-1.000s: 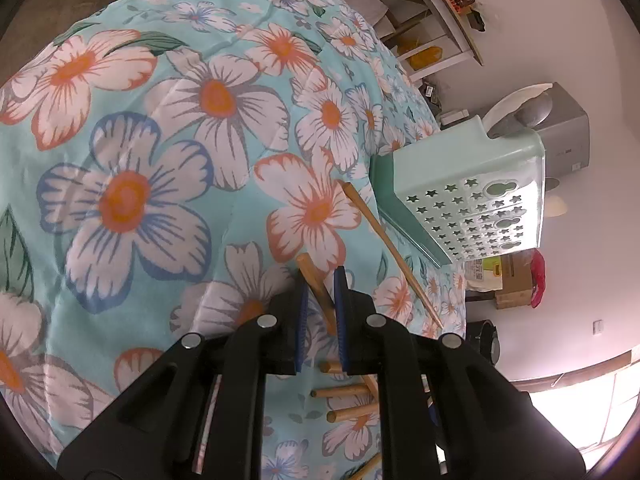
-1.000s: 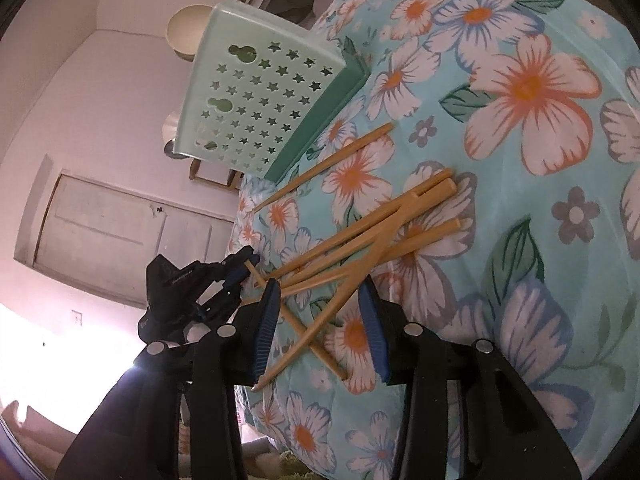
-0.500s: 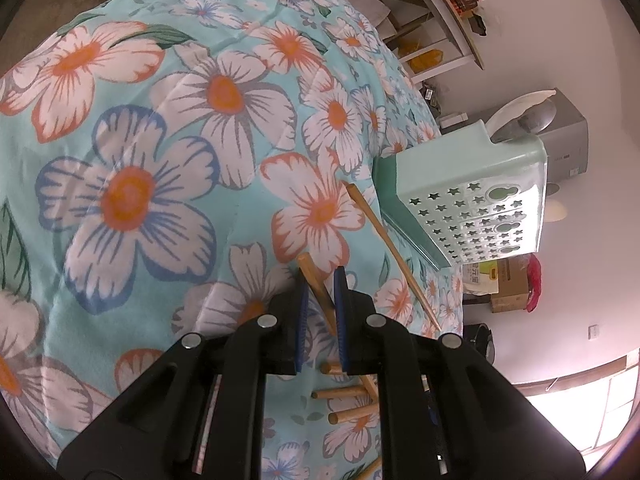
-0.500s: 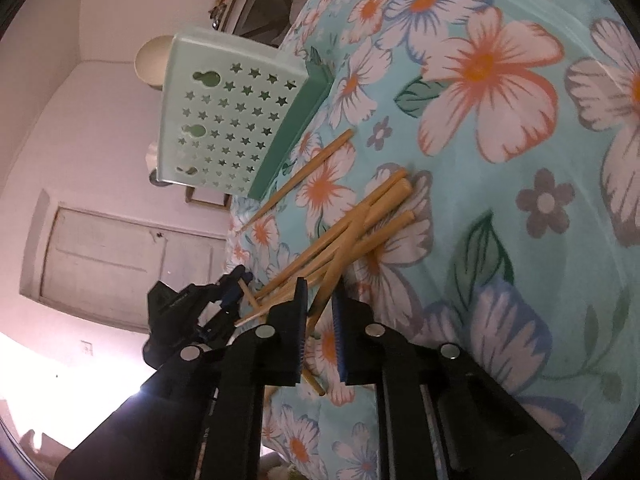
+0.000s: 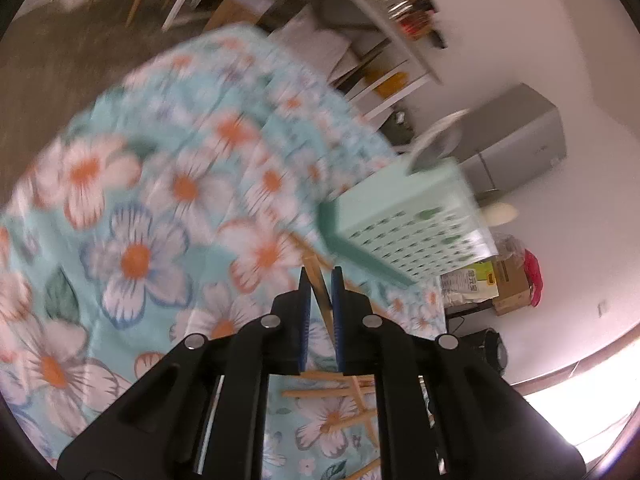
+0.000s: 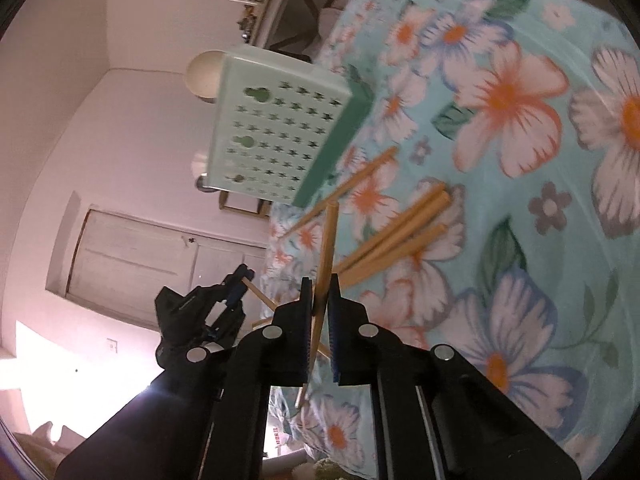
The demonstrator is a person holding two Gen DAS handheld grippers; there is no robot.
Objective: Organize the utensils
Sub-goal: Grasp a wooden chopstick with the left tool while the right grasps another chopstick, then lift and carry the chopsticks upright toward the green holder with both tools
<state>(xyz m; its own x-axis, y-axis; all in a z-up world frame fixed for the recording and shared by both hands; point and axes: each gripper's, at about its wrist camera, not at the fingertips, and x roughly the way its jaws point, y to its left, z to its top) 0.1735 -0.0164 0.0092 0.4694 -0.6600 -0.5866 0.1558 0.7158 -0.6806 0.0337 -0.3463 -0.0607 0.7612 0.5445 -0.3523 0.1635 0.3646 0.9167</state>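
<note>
My left gripper [image 5: 319, 276] is shut on a wooden chopstick [image 5: 316, 280] and holds it above the floral tablecloth. It also shows in the right wrist view [image 6: 238, 288], chopstick [image 6: 260, 294] in its jaws. My right gripper [image 6: 319, 284] is shut on another wooden chopstick [image 6: 328, 240], lifted off the cloth and pointing up toward the mint green utensil holder [image 6: 276, 136]. Several chopsticks [image 6: 404, 232] lie on the cloth beside it, one [image 6: 352, 184] close to the holder's base. The holder [image 5: 412, 220] stands right of my left gripper.
The floral tablecloth [image 6: 520, 120] covers the table, whose edge drops off at the left in the right wrist view. More chopsticks [image 5: 332, 392] lie below my left gripper. A grey cabinet [image 5: 516, 136] and shelves stand behind the table.
My right gripper closed on a chopstick and lifted it off the pile. My left gripper rose with its chopstick and swung toward the holder; its view is blurred by motion.
</note>
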